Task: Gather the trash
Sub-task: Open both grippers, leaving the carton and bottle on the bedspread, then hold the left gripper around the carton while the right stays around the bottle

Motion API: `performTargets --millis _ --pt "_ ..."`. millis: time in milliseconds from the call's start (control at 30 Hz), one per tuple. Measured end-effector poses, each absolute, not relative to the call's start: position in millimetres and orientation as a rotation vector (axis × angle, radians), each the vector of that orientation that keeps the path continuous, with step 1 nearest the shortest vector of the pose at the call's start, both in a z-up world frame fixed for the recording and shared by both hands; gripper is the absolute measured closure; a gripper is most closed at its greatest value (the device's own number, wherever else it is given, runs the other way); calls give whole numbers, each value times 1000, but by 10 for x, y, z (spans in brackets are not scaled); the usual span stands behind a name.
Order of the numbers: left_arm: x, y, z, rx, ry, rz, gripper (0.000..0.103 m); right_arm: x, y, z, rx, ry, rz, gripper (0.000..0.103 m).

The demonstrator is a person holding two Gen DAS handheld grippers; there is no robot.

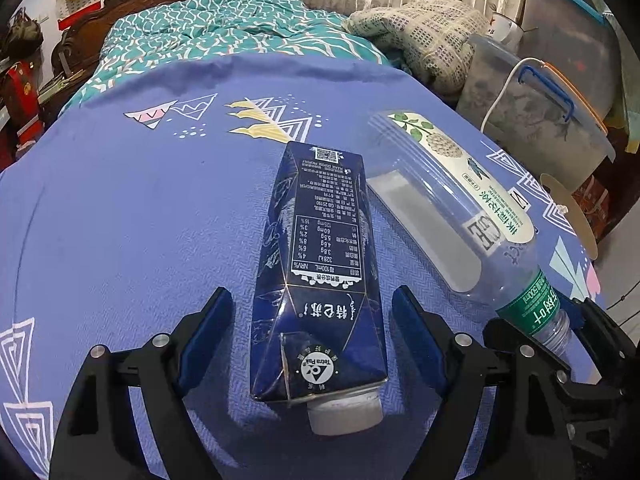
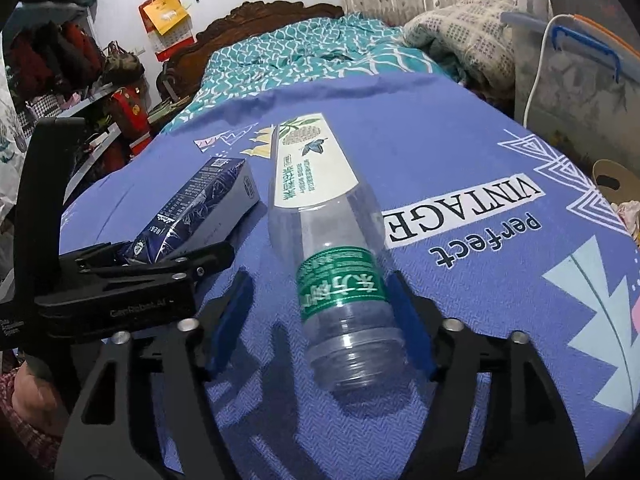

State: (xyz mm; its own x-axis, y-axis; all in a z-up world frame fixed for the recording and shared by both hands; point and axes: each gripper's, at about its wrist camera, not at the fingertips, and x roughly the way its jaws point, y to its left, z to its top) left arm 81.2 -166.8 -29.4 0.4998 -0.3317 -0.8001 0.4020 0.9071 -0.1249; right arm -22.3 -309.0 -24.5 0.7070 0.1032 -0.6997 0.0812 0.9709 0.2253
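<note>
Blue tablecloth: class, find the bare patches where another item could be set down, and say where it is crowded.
Free: the broad stretch of blue tablecloth left of the milk carton, up to the triangle prints; also the cloth right of the plastic bottle, around the VINTAGE print. Crowded: the middle, where carton and bottle lie side by side, each between open tongs.

left gripper [image 1: 312,312]: black frame, blue pads, silver screws | right gripper [image 2: 320,320]: same
</note>
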Motion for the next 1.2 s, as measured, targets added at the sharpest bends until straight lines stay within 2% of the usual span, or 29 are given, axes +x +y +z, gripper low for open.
performTargets --millis 33,67,300,467,733,1200 --pt "812 -1666 -295 82 949 -444 25 -221 -3092 -259 250 794 18 52" --pt "811 -1665 -295 83 949 -443 25 -217 -3095 -277 254 803 25 59" --pt "809 -1650 -295 84 948 -445 25 -241 -3215 -285 325 802 31 60" --pt "808 -1657 -296 83 948 -445 24 -231 -3247 -300 329 819 35 57" --pt "809 -1648 -293 78 953 -451 18 -210 -3315 -343 379 828 40 43" --pt "828 -1682 -306 94 970 -464 9 -223 -3214 -345 357 838 59 38"
